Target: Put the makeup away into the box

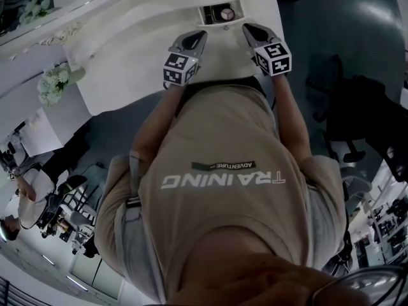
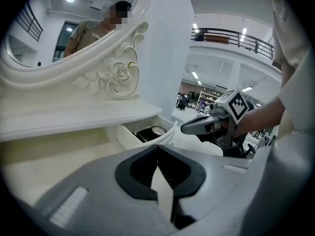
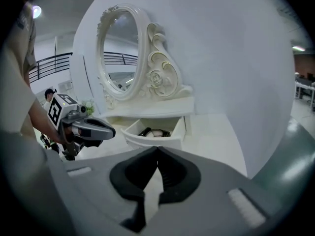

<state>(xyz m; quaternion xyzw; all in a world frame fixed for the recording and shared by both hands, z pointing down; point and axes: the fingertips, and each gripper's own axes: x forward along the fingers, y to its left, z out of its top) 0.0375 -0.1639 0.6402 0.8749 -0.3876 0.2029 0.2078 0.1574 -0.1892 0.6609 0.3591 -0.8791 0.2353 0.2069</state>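
A small white drawer (image 1: pixel 220 13) of the vanity stands pulled out. Inside lie a round compact (image 3: pixel 156 132) and a dark tube (image 3: pixel 144 132). The left gripper view shows the same drawer (image 2: pixel 129 137) with the compact (image 2: pixel 158 130) in it. My left gripper (image 1: pixel 197 36) hovers short of the drawer on its left, jaws shut with nothing between them. To the drawer's right, my right gripper (image 1: pixel 250 27) hangs shut and empty too. Each gripper shows in the other's view: the right gripper (image 2: pixel 189 127) and the left gripper (image 3: pixel 106 130).
An oval mirror in an ornate white frame (image 3: pixel 118 58) rises behind the drawer on the vanity top (image 1: pixel 127 50). White flowers (image 1: pixel 54 81) stand at the left. A dark office chair (image 1: pixel 347 126) is on the right, and a white wall (image 3: pixel 236 58) borders the vanity.
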